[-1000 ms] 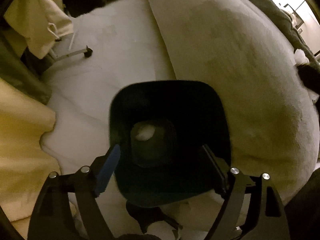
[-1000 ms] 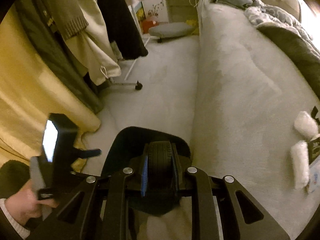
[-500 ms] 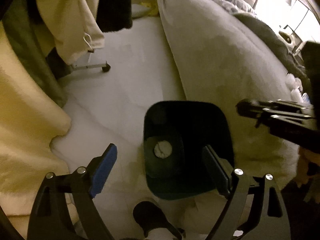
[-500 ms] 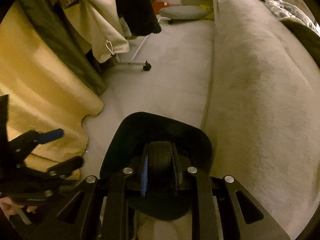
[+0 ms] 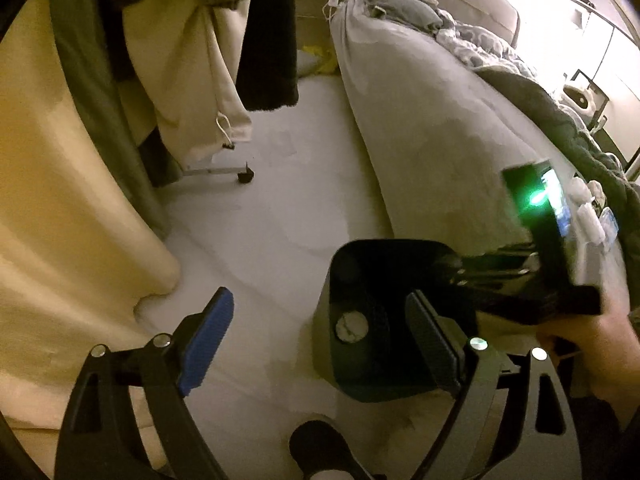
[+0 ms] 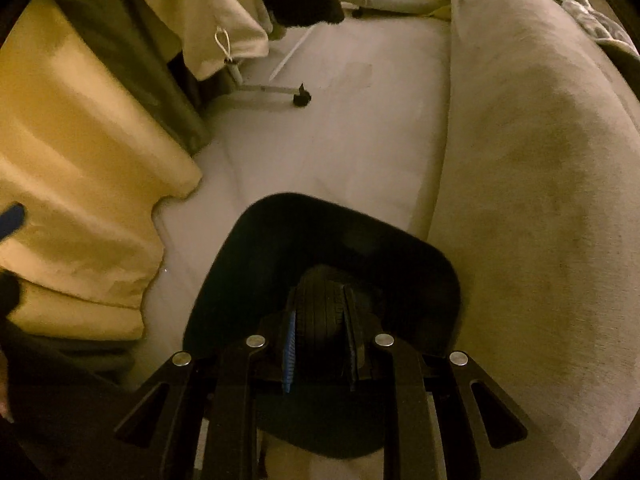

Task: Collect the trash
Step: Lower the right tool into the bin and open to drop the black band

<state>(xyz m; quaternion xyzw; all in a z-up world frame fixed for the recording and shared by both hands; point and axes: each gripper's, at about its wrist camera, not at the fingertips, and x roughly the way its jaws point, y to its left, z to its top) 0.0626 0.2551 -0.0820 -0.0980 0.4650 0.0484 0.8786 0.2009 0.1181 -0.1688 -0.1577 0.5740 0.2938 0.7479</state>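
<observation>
Left wrist view, left tool (image 5: 320,340): jaws wide apart and just been opening, nothing between the pads; it hangs above the floor, just left of the bin.
Left wrist view, bin (image 5: 360,384): dark, open-topped, on the pale floor (image 5: 280,208) against the bed's side; a small pale wad of trash (image 5: 351,327) lies at its bottom.
Left wrist view, right tool (image 5: 456,266): reaches in from the right over the bin's far rim, a hand (image 5: 592,344) gripping its handle.
Right wrist view, right tool (image 6: 320,328): pointed steeply down into the bin (image 6: 248,264), jaws clamped on a dark ribbed cylinder (image 6: 320,312) that sits inside the bin's mouth.
Beyond the bin: bed (image 5: 440,136) to its right, yellow curtain (image 5: 60,200) to its left, hanging clothes (image 5: 192,80) and a caster wheel (image 5: 245,176) farther back.
</observation>
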